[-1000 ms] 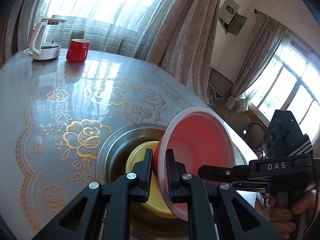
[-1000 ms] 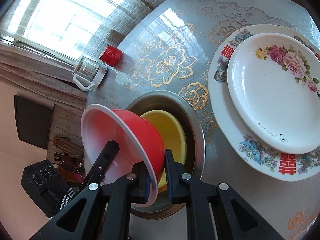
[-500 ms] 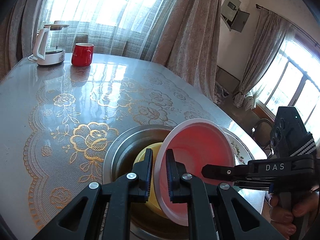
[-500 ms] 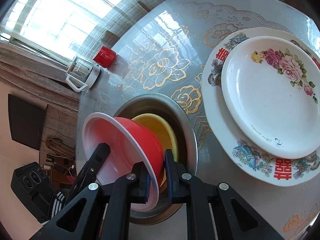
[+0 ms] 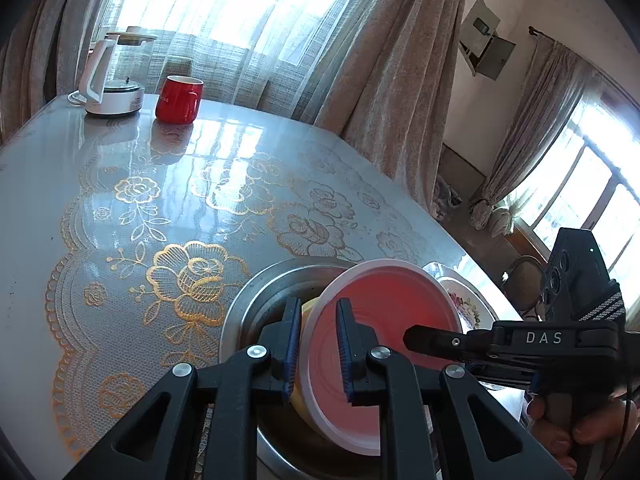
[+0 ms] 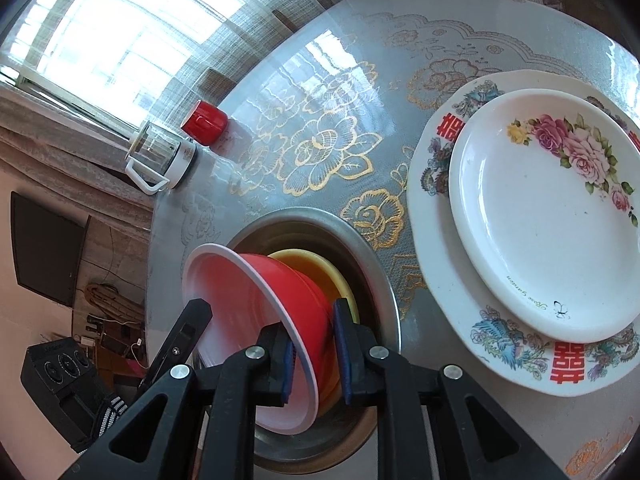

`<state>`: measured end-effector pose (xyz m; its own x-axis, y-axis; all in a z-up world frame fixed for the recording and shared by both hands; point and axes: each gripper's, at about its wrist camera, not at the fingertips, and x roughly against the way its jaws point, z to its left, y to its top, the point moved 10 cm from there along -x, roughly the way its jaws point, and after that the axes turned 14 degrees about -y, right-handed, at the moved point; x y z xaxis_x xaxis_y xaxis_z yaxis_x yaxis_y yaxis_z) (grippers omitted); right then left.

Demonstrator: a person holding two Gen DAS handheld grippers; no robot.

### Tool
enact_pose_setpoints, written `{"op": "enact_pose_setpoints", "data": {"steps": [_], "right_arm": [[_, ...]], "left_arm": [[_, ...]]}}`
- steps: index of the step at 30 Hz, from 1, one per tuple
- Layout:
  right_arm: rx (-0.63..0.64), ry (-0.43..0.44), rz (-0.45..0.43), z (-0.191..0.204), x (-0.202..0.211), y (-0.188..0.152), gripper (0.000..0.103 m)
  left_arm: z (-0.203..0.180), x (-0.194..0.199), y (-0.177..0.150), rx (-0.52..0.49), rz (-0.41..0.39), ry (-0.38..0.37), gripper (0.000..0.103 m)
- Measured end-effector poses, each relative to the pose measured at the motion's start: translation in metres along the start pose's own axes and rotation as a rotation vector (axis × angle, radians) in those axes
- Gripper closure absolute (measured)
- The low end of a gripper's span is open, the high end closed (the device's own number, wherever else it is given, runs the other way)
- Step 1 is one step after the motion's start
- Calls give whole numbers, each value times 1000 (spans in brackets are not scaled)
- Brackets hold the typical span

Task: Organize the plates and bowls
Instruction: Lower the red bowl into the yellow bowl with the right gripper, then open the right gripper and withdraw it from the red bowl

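A red bowl with a white rim (image 5: pixel 384 320) (image 6: pixel 276 296) sits in a yellow bowl (image 6: pixel 320 276) (image 5: pixel 310 306), which lies in a steel basin (image 5: pixel 240 312) (image 6: pixel 372 256). My left gripper (image 5: pixel 317 348) has opened around the red bowl's rim. My right gripper (image 6: pixel 314 354) has also opened, its jaws standing on either side of the rim. A small flowered plate (image 6: pixel 552 232) lies on a larger patterned plate (image 6: pixel 436 240) to the right of the basin.
A red mug (image 5: pixel 178 100) (image 6: pixel 205 123) and a white kettle (image 5: pixel 110 80) (image 6: pixel 160 156) stand at the table's far edge. The right gripper's body (image 5: pixel 552 340) shows in the left wrist view. The table has a gold floral cover (image 5: pixel 192 276).
The red bowl came down from a tilt into the yellow bowl. Both grippers' jaws have widened off its rim and pulled back a little.
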<state>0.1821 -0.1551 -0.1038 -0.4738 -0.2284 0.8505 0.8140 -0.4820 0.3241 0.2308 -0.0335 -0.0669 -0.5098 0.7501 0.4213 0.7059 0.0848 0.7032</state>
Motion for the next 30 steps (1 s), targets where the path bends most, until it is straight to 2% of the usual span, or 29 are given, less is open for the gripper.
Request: {"op": "enact_pose_setpoints", "data": {"steps": [7, 12, 17, 22, 26, 30], "right_arm": [[17, -22, -14, 4, 1, 5, 81], [33, -35, -87, 9, 14, 19, 76], [18, -30, -111, 2, 26, 23, 76], [5, -46, -143, -16, 40, 18, 76], [-13, -52, -146, -35, 50, 11, 76], [-14, -62, -145, -49, 56, 1, 76]], "left_arm": [[4, 4, 4, 37, -27, -17, 85], [8, 13, 11, 65, -76, -10, 85], [20, 24, 16, 96, -119, 42, 79], [26, 34, 19, 97, -157, 91, 61], [30, 37, 18, 78, -162, 150, 54], [33, 42, 17, 73, -177, 188, 40]]}}
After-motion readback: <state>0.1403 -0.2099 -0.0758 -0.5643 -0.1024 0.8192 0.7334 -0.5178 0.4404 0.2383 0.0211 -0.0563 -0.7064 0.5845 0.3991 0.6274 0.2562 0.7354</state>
